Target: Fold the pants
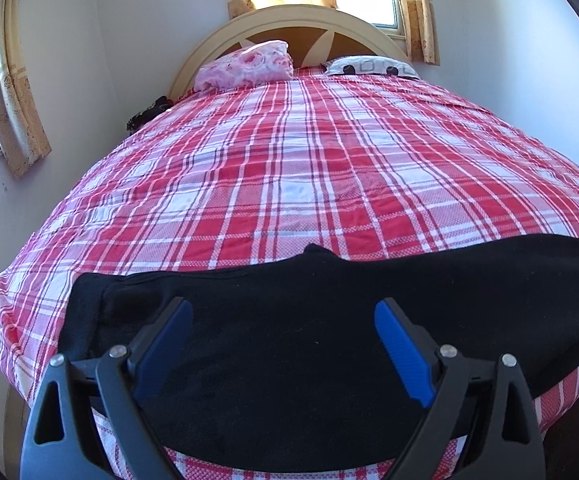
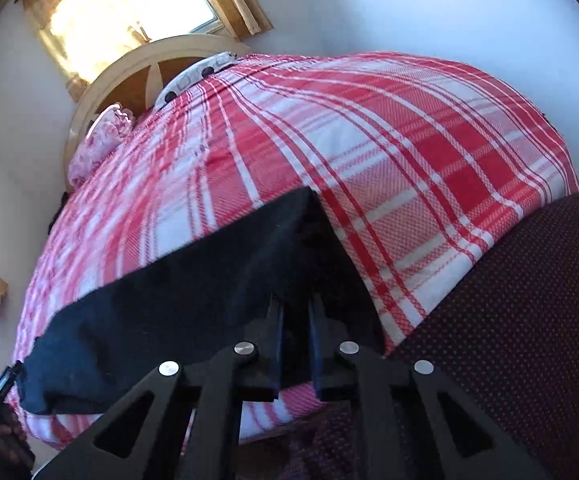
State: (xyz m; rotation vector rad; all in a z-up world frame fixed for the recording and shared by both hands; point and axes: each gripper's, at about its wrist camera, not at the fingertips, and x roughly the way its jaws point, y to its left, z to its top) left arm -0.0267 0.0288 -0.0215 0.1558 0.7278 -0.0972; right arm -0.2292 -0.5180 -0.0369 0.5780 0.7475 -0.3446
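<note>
Pants [image 1: 329,300], black and already doubled into a long band, lie across the foot end of the bed [image 1: 289,168], stretched from side to side over its red and white checked cover, with their near edge hanging just past the bed's foot edge. At the head of the bed a pink flowered pillow [image 1: 245,65] and a white pillow with dark shapes [image 1: 369,66] rest against the curved headboard [image 1: 217,36], and curtains [image 1: 419,8] hang at the window behind it. Over the left part of the pants, as seen from the foot of the bed, the left gripper [image 1: 283,320] hovers with its blue-padded fingers [image 1: 399,344] spread wide, nothing between them. At the other end of the band, toward the bed's right side, the right gripper [image 2: 295,320] has its fingers drawn close together on a fold of the black cloth, pinching it near the corner. Beside that corner of the bed sits a dark dotted surface [image 2: 529,300].
</note>
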